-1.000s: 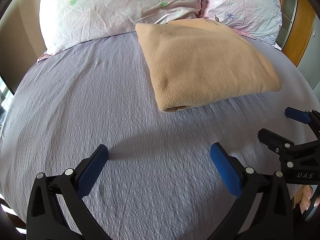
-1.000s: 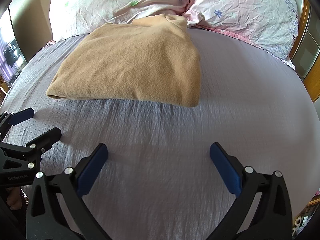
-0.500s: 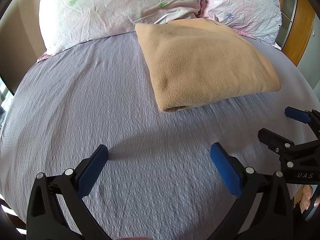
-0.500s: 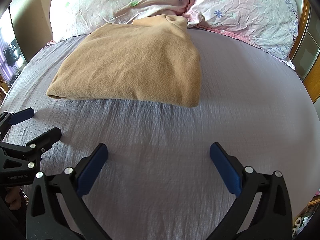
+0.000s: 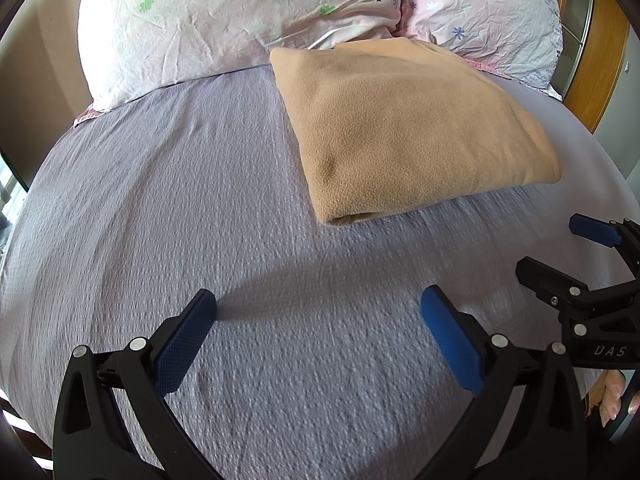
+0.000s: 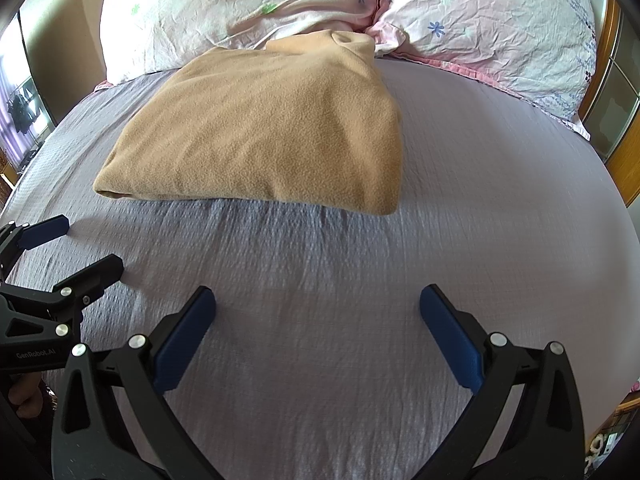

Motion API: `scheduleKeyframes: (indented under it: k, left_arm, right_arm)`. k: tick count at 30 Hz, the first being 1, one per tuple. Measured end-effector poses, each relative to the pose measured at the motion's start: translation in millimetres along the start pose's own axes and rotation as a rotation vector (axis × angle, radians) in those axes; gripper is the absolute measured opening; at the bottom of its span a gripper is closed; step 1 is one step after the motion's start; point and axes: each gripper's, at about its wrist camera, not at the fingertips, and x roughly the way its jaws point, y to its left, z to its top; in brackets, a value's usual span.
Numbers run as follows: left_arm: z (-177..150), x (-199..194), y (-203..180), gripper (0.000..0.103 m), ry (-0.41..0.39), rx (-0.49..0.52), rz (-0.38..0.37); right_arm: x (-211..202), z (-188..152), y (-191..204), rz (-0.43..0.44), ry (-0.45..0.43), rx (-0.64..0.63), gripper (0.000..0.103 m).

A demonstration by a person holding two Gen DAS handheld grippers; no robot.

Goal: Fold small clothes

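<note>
A: Where is the garment at this moment?

B: The tan fleece garment (image 6: pixel 264 128) lies folded on the bed (image 6: pixel 480 200), on the grey-lilac sheet, near the head end. Its far edge touches the two flowered pillows (image 6: pixel 248 4); the collar part rests against the place where they meet. In the left wrist view the same garment (image 5: pixel 408 128) sits to the right of centre, with a rolled fold at its near corner.

A: And the grippers, what do they hold?

B: Nothing. The left gripper (image 5: pixel 318 320) has its blue-padded fingers spread wide, over bare sheet, well apart from the garment. The right gripper (image 6: pixel 318 318) is spread just as wide and is also empty, with the garment's near edge some way in front of it.

A: Do the two see each other?

B: Yes. The right gripper (image 5: pixel 560 252) appears at the right edge of the left view, fingers apart. The left gripper (image 6: pixel 76 244) appears at the left edge of the right view, also parted. Both are near the sheet; whether they touch it cannot be told.
</note>
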Motion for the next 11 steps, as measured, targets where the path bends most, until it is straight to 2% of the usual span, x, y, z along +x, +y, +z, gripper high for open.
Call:
scheduleKeyframes:
  k: [11]
  left_arm:
    - [0.6, 0.8, 0.1, 0.102, -0.003, 0.004, 0.000]
  right_arm:
    - [1.3, 2.7, 1.1, -0.001, -0.003, 0.003, 0.101]
